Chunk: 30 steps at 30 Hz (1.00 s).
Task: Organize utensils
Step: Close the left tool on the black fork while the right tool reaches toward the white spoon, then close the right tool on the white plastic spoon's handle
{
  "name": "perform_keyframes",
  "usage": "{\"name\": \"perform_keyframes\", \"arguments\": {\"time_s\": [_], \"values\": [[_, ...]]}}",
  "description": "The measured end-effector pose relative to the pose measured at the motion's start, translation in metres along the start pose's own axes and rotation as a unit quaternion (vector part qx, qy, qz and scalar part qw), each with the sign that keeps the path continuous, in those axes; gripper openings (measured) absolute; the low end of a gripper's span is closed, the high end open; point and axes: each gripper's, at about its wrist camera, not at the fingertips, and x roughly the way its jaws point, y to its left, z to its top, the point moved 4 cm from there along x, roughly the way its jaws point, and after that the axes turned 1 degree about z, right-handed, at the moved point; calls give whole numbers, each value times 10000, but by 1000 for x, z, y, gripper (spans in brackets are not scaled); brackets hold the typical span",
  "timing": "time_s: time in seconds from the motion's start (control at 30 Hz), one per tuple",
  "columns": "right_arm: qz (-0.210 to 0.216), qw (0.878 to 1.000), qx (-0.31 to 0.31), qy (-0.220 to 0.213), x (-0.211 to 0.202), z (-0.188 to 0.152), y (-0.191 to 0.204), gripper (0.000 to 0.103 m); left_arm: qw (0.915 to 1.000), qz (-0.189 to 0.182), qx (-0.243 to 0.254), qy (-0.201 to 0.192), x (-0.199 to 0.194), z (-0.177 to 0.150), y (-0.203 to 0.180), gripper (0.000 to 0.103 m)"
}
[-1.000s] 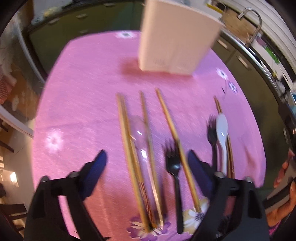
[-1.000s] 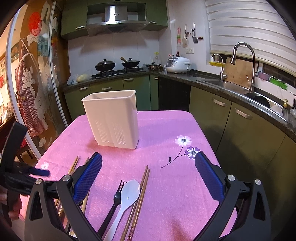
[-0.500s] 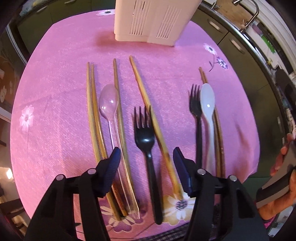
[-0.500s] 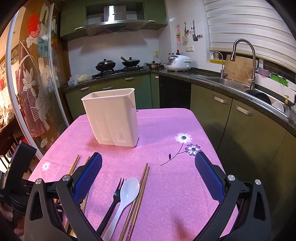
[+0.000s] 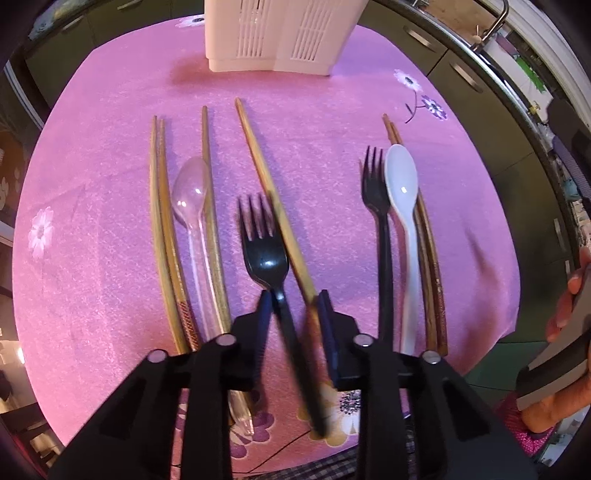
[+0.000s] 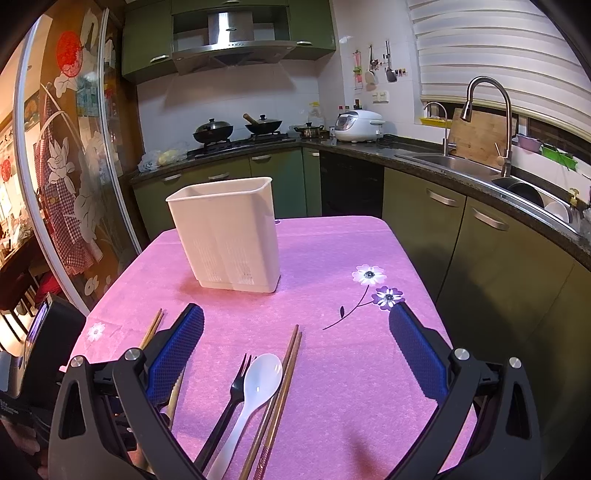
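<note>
In the left wrist view my left gripper (image 5: pixel 293 301) is narrowed around the handle of a black fork (image 5: pixel 266 254) and a single wooden chopstick (image 5: pixel 271 199) beside it; whether the pads touch them is unclear. A clear spoon (image 5: pixel 191 199) lies between chopsticks (image 5: pixel 159 206) on the left. A second black fork (image 5: pixel 376 195), a white spoon (image 5: pixel 402 192) and a chopstick pair (image 5: pixel 428 240) lie on the right. The white utensil holder (image 5: pixel 277 33) stands at the back. My right gripper (image 6: pixel 295 350) is open and empty above the white spoon (image 6: pixel 258 380) and fork (image 6: pixel 232 398).
The table has a pink cloth (image 6: pixel 332 258) with flower prints. The white holder (image 6: pixel 225 236) stands mid-table. Green kitchen cabinets (image 6: pixel 480 240), a sink with tap (image 6: pixel 487 122) and a stove (image 6: pixel 236 136) surround the table. The table's near edge is under the left gripper.
My left gripper has lowered over the utensils and its jaws have narrowed around the middle fork's handle and the chopstick beside it. The right gripper stays about where it was, open.
</note>
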Motion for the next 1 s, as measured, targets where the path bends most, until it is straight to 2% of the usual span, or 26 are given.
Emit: {"name": "perform_keyframes", "arguments": {"time_s": [0.07, 0.1, 0.2, 0.3, 0.5, 0.57, 0.67, 0.73, 0.8, 0.87, 0.93, 1.0], "values": [[27, 10000, -26, 75, 2, -1, 2, 99, 10000, -34, -35, -24, -1, 0, 2, 17], [59, 9999, -53, 136, 3, -2, 5, 99, 10000, 52, -73, -29, -1, -1, 6, 10], [98, 9997, -101, 207, 7, -3, 9, 99, 9989, -277, -370, 37, -2, -4, 21, 13], [99, 9997, -99, 219, 9, -3, 11, 99, 9986, -290, -444, 17, -3, -5, 29, 14], [55, 9989, -333, 327, 13, -6, 21, 99, 9997, -54, -248, -50, 0, 0, 18, 15], [12, 9983, -423, 406, 16, -8, 25, 99, 9997, 80, -175, -133, 1, 1, 17, 11], [97, 9962, -447, 743, 24, -15, 29, 99, 9996, 97, -157, -220, 0, 1, 20, 9], [271, 9922, -301, 1180, 34, -24, 30, 99, 9991, 245, -170, -288, -3, 0, 26, 9], [511, 9850, -83, 1644, 46, -36, 32, 99, 9980, 461, -211, -387, -5, 2, 34, 9], [978, 9718, 255, 2129, 59, -52, 37, 99, 9975, 522, -213, -423, -7, 3, 38, 9], [1201, 9641, 379, 2338, 66, -63, 43, 99, 9978, 476, -185, -420, -7, 3, 39, 8], [1188, 9630, 433, 2381, 70, -67, 47, 99, 9980, 428, -167, -439, -8, 3, 37, 8]]}}
